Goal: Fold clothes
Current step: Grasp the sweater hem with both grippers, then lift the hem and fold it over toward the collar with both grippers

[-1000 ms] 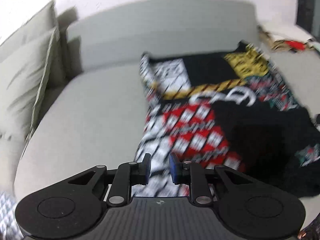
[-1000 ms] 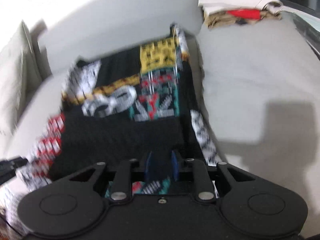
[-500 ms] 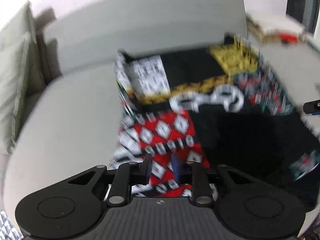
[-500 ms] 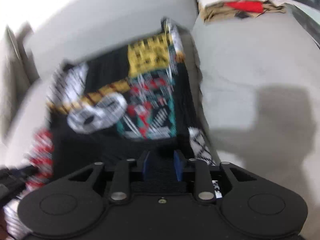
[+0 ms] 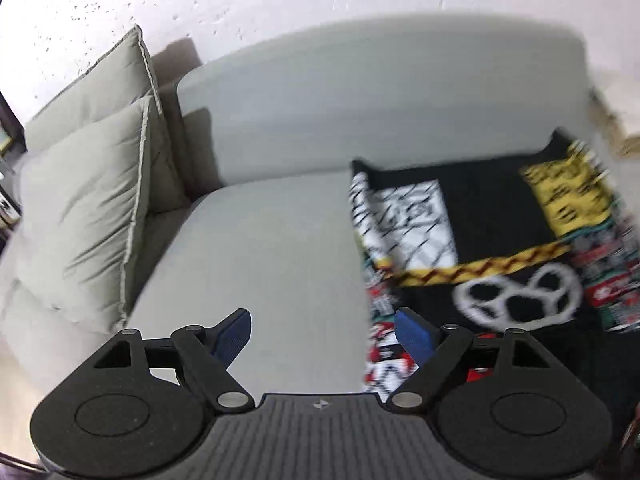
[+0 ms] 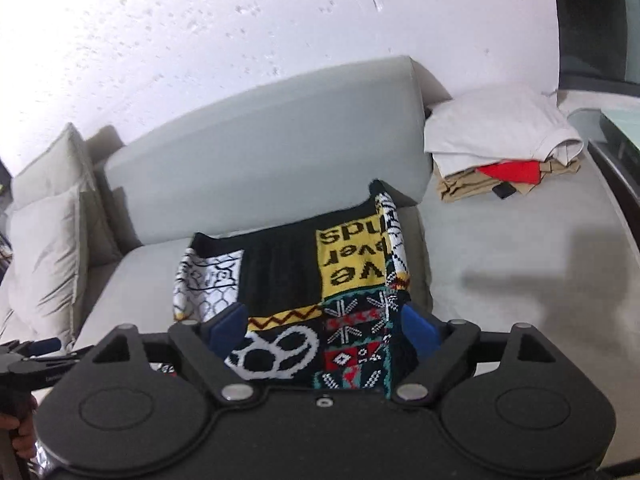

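While the left wrist view is smearing the right half of its picture with motion blur, the patterned sweater [image 5: 492, 248] is showing there only as streaked black, yellow, white and red patches, and its right and lower parts are running out of frame. From the right wrist view the near end of the sweater is hiding under the gripper body, so its full outline is not showing.

It is lying flat on the grey sofa seat [image 6: 520, 280], folded into a block whose long axis is running from the camera toward the backrest [image 6: 280, 136], its far edge touching the backrest's foot. The yellow lettered patch is reading upside down.

Both tongs have just been opening. The left gripper [image 5: 322, 334] is standing spread over bare cushion, the sweater's edge by its right finger. The right gripper [image 6: 322, 330] is standing spread above the sweater, pinching nothing.

A pile of folded clothes [image 6: 504, 144] is sitting at the seat's far right, well apart. Two cushions [image 5: 92, 200] are leaning at the left.
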`<move>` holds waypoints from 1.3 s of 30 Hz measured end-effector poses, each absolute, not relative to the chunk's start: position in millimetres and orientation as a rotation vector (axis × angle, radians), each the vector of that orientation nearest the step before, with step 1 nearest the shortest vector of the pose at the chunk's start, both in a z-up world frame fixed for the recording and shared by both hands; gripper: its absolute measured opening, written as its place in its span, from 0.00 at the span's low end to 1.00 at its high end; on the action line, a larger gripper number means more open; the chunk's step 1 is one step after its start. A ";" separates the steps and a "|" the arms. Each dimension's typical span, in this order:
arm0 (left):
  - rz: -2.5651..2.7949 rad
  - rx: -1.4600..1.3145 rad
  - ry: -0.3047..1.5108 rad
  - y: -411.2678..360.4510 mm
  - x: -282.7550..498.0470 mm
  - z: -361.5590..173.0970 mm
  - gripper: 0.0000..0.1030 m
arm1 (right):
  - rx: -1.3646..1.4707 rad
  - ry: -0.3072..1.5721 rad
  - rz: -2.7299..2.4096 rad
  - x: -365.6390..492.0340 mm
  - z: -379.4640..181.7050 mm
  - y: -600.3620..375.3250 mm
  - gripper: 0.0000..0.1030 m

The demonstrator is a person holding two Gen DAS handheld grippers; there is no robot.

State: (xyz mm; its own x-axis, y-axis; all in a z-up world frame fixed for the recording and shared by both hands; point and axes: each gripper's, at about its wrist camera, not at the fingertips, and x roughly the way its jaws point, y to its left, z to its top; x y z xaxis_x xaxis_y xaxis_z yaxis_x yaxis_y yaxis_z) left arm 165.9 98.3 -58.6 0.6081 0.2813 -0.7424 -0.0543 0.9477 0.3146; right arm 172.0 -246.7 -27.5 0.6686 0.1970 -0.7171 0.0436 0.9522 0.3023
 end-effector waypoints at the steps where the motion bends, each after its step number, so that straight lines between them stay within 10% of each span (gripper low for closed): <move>1: 0.207 0.291 0.911 96.3 171.7 -64.5 0.80 | 0.302 0.846 0.086 177.4 -30.5 -244.9 0.83; 17: 0.147 0.220 0.896 102.2 230.8 -88.6 0.83 | 0.241 0.871 0.068 248.1 -52.6 -243.1 0.85; 23: 0.110 0.158 0.829 124.8 270.9 -103.1 0.46 | 0.373 0.876 0.111 298.8 -74.9 -261.5 0.51; 28: 0.144 0.119 0.884 132.1 329.4 -128.5 0.78 | 0.340 0.900 0.057 344.5 -105.2 -263.2 0.53; 39: 0.092 0.224 0.950 122.7 424.9 -182.6 0.71 | 0.252 0.943 -0.034 443.4 -170.9 -274.9 0.52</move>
